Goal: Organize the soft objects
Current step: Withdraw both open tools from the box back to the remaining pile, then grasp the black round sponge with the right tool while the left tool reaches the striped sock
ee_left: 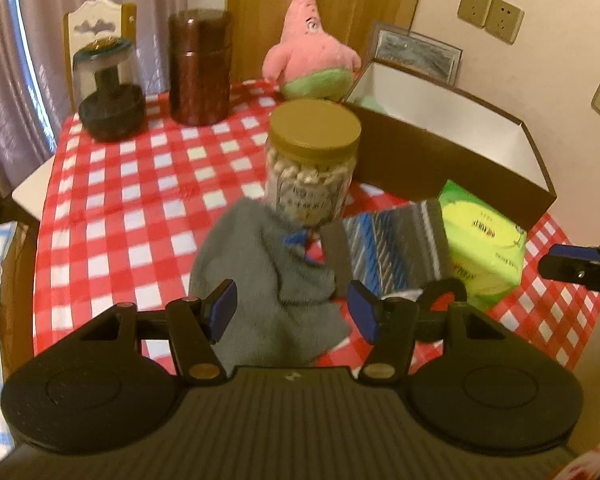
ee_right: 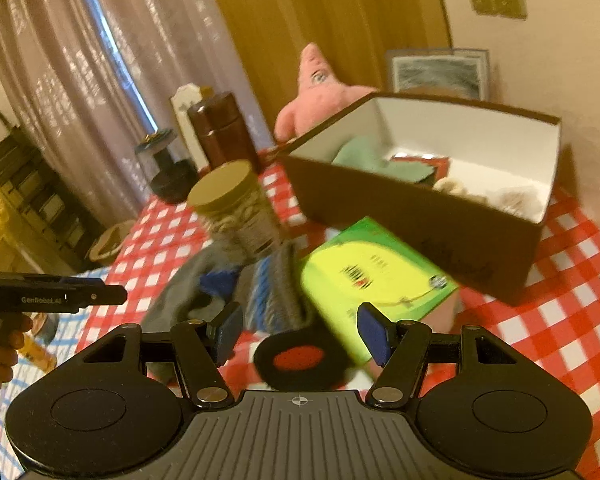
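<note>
A grey sock (ee_left: pixel 268 280) lies crumpled on the checked tablecloth (ee_left: pixel 132 208), with a striped grey-and-blue sock (ee_left: pixel 396 240) to its right. My left gripper (ee_left: pixel 294 312) is open, its jaws on either side of the grey sock just above it. My right gripper (ee_right: pixel 300 332) is open over the striped sock (ee_right: pixel 276 292) and a black ring (ee_right: pixel 300 360). A pink star plush (ee_left: pixel 312 48) stands at the back. The brown box (ee_left: pixel 452 160) holds green cloth (ee_right: pixel 364 156) and pale soft items (ee_right: pixel 516 198).
A jar of nuts with a gold lid (ee_left: pixel 312 160) stands right behind the socks. A green tissue pack (ee_left: pixel 480 240) lies by the box. A brown canister (ee_left: pixel 200 68) and a dark grinder (ee_left: pixel 108 92) stand at the back left. The right gripper's tip (ee_left: pixel 580 268) shows at right.
</note>
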Tool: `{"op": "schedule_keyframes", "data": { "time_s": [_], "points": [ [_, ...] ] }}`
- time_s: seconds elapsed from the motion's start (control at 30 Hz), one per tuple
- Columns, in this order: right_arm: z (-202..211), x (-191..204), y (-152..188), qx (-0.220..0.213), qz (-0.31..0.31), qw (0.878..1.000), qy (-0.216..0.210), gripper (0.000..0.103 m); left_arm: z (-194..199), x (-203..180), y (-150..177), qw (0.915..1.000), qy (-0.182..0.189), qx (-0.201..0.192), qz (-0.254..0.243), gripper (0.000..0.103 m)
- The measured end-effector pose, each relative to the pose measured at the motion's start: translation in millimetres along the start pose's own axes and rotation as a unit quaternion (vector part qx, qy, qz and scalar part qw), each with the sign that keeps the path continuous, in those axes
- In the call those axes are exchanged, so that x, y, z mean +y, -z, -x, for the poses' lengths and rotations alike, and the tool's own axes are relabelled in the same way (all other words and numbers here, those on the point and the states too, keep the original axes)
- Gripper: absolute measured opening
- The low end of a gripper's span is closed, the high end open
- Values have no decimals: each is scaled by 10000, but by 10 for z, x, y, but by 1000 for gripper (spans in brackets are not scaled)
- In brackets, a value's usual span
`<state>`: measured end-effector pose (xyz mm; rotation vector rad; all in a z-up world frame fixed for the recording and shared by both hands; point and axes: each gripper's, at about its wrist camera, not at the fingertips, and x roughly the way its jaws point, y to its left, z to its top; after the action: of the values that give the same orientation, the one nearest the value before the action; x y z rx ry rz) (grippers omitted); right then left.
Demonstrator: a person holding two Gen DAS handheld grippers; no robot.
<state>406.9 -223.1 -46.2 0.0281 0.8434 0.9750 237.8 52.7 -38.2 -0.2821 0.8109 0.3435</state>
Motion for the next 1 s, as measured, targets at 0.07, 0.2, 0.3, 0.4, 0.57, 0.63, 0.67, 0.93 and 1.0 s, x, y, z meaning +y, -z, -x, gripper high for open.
{"op": "schedule_keyframes", "data": {
  "time_s": [0.07,0.2,0.3,0.4,0.57,0.63,0.67,0.93,1.0],
  "points": [
    [-69,58,60,120,14,9999,-33,64,18,30,81,10000,-2,48,44,58],
    [-205,151,182,326,55,9994,-45,64,15,45,182,9999,10,110,58,59],
    [-297,199,249,467,66,9989,-57,64,-21,29,251,9998,29,198,26,59],
    [-397,231,298,597,19,9982,21,64,-66,15,307,9996,97,281,-4,59],
    [-597,208,383,849,-250,9959,199,74,-150,-9,349,9993,152,321,-124,59],
    [-646,215,403,859,-271,9955,309,77,-195,-10,348,9991,174,346,-150,59],
    [-678,219,412,876,-275,9951,356,80,-214,-2,350,9991,185,350,-161,59],
    [-962,221,448,1076,-487,9906,685,87,-457,17,329,9979,287,521,-247,59],
    [-1034,233,453,1093,-498,9899,754,90,-506,22,318,9976,322,547,-275,59]
  ]
}}
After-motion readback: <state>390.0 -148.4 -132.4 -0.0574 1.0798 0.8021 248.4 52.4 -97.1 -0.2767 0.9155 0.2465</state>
